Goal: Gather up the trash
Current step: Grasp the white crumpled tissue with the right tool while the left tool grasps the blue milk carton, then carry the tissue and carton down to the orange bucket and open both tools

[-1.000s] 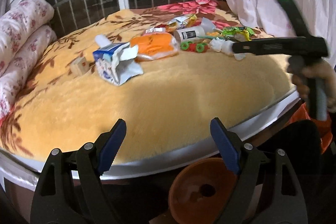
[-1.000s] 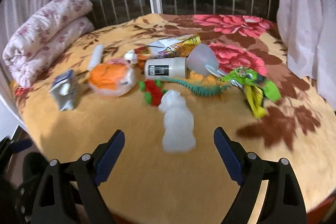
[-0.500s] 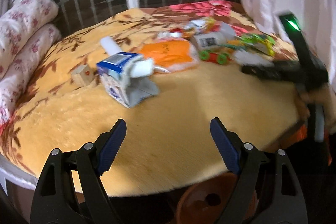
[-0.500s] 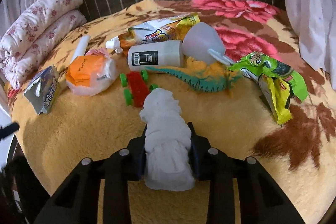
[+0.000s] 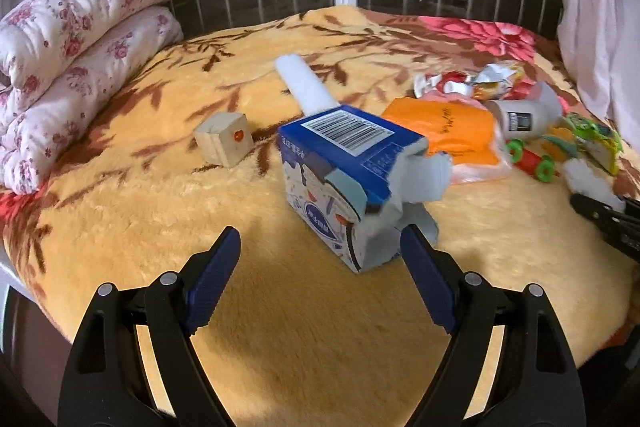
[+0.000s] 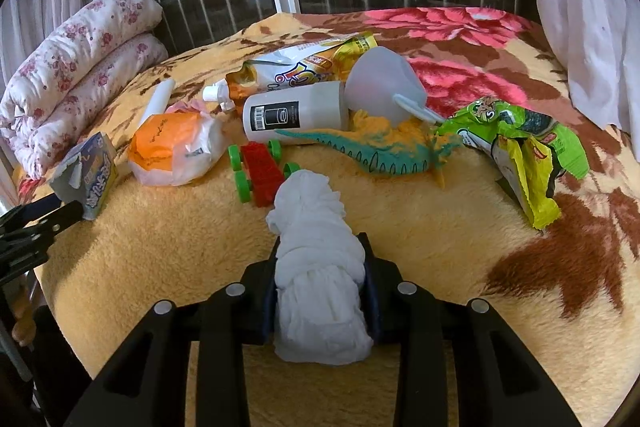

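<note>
right wrist view: the right claw (image 6: 322, 291) at lower centre is clamped on a white tissue wad (image 6: 316, 259), held above the bed (image 6: 420, 247). behind it, mid-frame, lie a red toy car (image 6: 260, 173), a dinosaur (image 6: 380, 151), a white bottle (image 6: 296, 113) and a green wrapper (image 6: 520, 151). left wrist view: the left claw (image 5: 320, 275) at the bottom gapes open, its right finger just beside a torn blue carton (image 5: 352, 179) in the centre. a wooden cube (image 5: 224, 139) sits left of the carton.
</note>
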The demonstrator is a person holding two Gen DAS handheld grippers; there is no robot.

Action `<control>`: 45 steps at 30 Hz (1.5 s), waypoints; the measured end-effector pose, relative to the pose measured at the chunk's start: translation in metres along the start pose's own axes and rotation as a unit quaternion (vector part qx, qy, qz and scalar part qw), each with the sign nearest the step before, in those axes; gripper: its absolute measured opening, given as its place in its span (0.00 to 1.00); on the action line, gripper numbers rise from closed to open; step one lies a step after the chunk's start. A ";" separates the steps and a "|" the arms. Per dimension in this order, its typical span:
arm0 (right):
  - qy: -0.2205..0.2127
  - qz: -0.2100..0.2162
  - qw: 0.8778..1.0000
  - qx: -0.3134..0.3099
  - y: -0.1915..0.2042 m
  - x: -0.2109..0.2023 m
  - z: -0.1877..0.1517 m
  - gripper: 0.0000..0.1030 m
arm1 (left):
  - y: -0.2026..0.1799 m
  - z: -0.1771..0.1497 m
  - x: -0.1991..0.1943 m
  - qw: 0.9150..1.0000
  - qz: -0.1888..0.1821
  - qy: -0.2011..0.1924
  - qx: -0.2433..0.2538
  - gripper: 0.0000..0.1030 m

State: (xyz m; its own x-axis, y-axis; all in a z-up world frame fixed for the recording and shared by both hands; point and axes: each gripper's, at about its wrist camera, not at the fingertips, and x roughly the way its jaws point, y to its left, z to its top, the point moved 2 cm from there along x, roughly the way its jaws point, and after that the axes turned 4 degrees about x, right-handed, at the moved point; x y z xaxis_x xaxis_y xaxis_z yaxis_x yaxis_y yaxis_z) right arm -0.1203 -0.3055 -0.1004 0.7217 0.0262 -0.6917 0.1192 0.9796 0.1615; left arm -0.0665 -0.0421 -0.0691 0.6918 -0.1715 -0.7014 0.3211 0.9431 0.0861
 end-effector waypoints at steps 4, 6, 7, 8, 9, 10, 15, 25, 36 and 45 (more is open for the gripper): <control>-0.006 -0.004 1.000 -0.003 0.002 0.000 0.000 0.33 | 0.003 0.003 0.006 1.000 0.006 -0.011 -0.006 0.37; -0.009 -0.006 1.000 -0.005 0.002 0.000 -0.001 0.32 | 0.004 0.004 0.012 1.000 0.003 -0.010 -0.004 0.24; -0.010 -0.007 1.000 -0.006 0.003 0.000 -0.001 0.32 | 0.005 0.005 0.014 1.000 0.004 -0.014 -0.005 0.17; -0.011 -0.008 1.000 -0.007 0.003 0.000 -0.001 0.32 | 0.005 0.007 0.016 1.000 0.007 -0.017 -0.004 0.15; -0.011 -0.008 1.000 -0.006 0.003 0.000 -0.001 0.32 | 0.006 0.009 0.018 1.000 0.007 -0.021 -0.005 0.10; -0.012 -0.009 1.000 -0.005 0.003 0.000 -0.001 0.32 | 0.007 0.009 0.020 1.000 0.004 -0.023 -0.006 0.01; -0.025 -0.010 1.000 0.000 0.002 -0.006 -0.002 0.31 | 0.019 0.011 0.015 0.998 -0.036 -0.024 -0.036 0.01; -0.062 0.001 0.998 0.001 0.016 -0.050 -0.013 0.31 | 0.019 -0.008 -0.042 0.995 -0.078 -0.049 -0.022 0.01; -0.071 0.018 0.996 -0.046 0.045 -0.137 -0.084 0.31 | -0.020 -0.076 -0.115 0.984 -0.157 -0.053 0.060 0.01; 0.029 0.017 0.998 -0.061 0.050 -0.132 -0.171 0.31 | -0.055 -0.152 -0.117 0.969 -0.181 0.028 0.168 0.01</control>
State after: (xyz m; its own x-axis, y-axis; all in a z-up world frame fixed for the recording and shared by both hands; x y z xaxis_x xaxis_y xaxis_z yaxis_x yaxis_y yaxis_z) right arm -0.3268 -0.2260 -0.1215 0.6828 0.0675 -0.7275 0.0093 0.9948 0.1011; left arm -0.2639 -0.0306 -0.0993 0.4605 -0.4495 -0.7654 0.7351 0.6764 0.0451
